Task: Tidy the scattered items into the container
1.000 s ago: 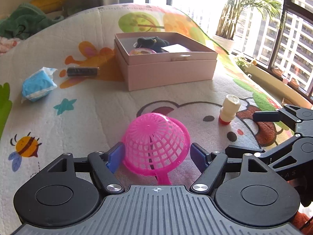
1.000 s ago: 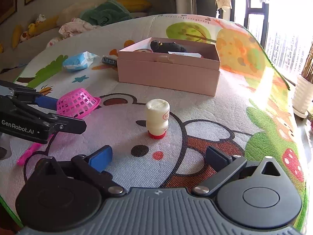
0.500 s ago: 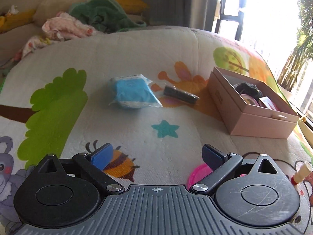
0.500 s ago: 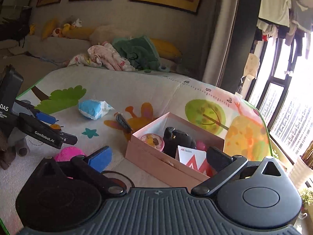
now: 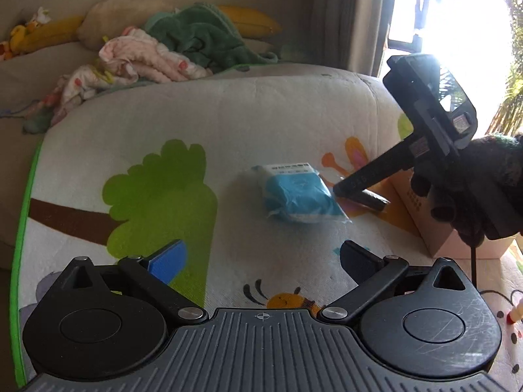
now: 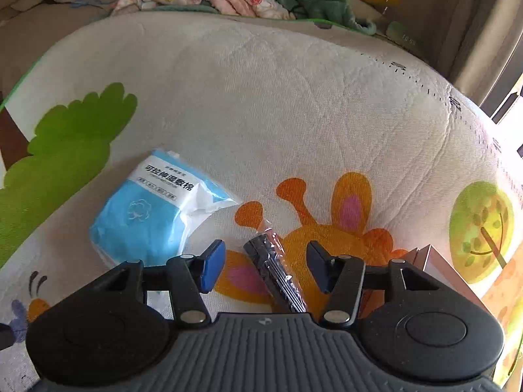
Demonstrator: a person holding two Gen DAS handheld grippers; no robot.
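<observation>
A blue and white wipes packet (image 5: 299, 192) lies on the cartoon play mat (image 5: 228, 124), a short way ahead of my left gripper (image 5: 261, 258), which is open and empty. To the packet's right lies a dark stick in clear wrap (image 6: 278, 274). My right gripper (image 6: 266, 266) straddles that stick; its jaws are closing, and a gap still shows on both sides of the stick. In the left wrist view a gloved hand (image 5: 483, 192) holds the right gripper (image 5: 346, 189) tipped down onto the stick (image 5: 372, 197). A corner of the pink box (image 5: 457, 245) shows behind that hand.
The packet (image 6: 153, 215) sits just left of the right gripper's left finger. The pink box's corner (image 6: 441, 271) is close on its right. Crumpled pink and green cloths (image 5: 183, 45) are heaped on a sofa beyond the mat. A small white bottle (image 5: 516, 310) peeks in at the right edge.
My left gripper let go of the pink basket, opened wide and swung left towards the blue packet. My right gripper left the white bottle, passed the box, came down over the dark stick and narrowed.
</observation>
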